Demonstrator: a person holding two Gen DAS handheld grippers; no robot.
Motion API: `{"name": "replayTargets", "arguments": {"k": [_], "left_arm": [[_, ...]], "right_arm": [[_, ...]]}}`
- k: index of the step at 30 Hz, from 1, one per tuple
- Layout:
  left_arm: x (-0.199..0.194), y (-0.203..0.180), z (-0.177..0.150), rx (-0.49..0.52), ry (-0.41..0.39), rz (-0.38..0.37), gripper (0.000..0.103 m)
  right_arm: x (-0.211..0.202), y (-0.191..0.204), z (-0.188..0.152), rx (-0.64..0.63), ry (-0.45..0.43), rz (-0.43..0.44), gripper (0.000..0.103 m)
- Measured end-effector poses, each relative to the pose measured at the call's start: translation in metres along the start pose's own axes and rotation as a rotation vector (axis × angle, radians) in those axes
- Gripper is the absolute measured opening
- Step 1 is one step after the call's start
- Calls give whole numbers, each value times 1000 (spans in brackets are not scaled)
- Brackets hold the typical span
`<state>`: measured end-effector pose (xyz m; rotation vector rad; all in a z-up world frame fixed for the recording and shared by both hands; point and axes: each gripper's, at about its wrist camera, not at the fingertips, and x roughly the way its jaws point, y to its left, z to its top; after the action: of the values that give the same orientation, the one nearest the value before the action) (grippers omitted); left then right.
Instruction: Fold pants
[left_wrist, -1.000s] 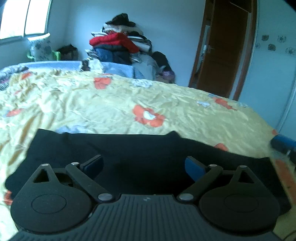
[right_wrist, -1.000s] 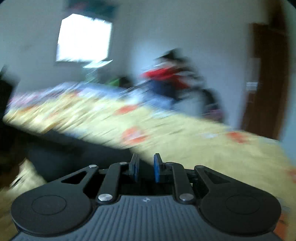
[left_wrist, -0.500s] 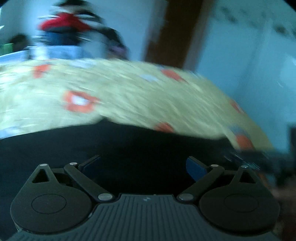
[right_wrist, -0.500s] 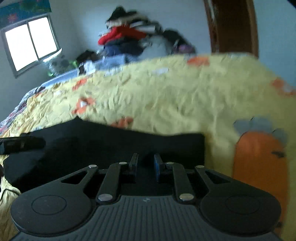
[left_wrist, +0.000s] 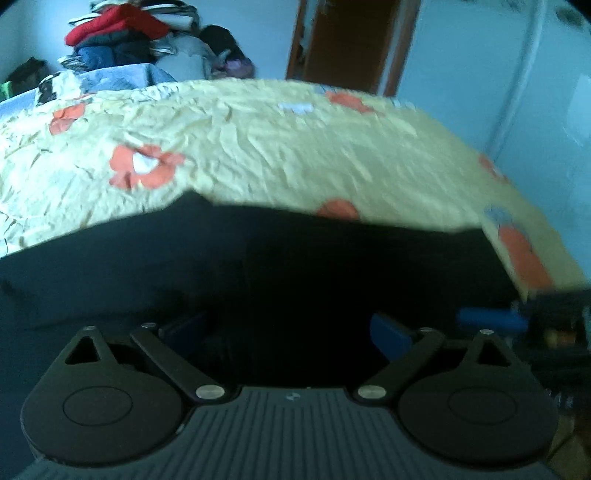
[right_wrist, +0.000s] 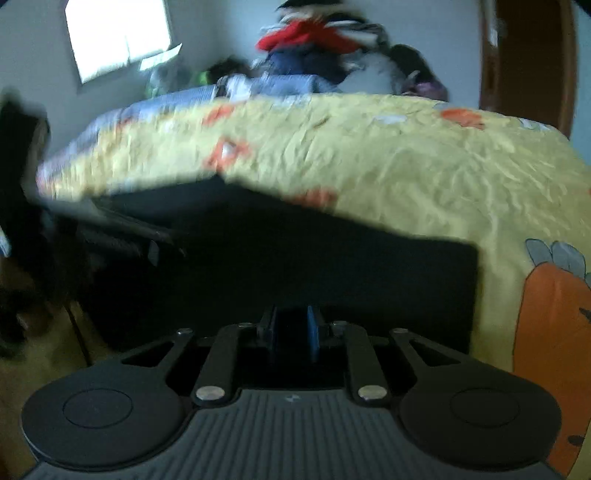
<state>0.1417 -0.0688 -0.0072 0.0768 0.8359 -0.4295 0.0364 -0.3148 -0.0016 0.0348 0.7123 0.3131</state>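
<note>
Black pants (left_wrist: 295, 266) lie on the yellow flowered bed (left_wrist: 277, 147), the left tool (left_wrist: 291, 328) spread wide above them, the right tool (right_wrist: 291, 328) nearly pressed together, whether pinching cloth I cannot tell.

A bed is covered by a wrinkled yellow bedspread (left_wrist: 295, 147) printed with orange flowers. Black pants (left_wrist: 295, 266) are laid flat across its near edge, spread from left to right. At the far left of the bed, a strip of blue bedding (left_wrist: 122, 72) is seen beyond the yellow cover. A large orange carrot print (right_wrist: 550, 325) is shown at the near right.
</note>
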Motion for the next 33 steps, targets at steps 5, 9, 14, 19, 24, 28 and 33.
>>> {"name": "replayTargets", "arguments": {"k": [5,9,14,19,24,28,33], "left_arm": [[-17,-12,-24,122,-44,37,99],[-40,-13,-53,208,-103,51,99],[-84,2,-78,239,-225,119,98],[-112,59,-81,79,-278,309,99],[-100,122,-85,-89,-86,345,97],[-128,137,-96,-147,-175,344,97],[-164,194,-103,-462,-217,292,97]], "right_arm": [[-8,-1,0,54,-1,-17,17],[-8,19,-10,-57,-4,-61,20],[-4,19,-1,7,10,-89,21],[-6,55,15,-84,-26,-64,22],[18,96,21,-180,26,30,50],[27,114,15,-260,77,-38,65],[-2,158,35,-351,-79,-70,65]]}}
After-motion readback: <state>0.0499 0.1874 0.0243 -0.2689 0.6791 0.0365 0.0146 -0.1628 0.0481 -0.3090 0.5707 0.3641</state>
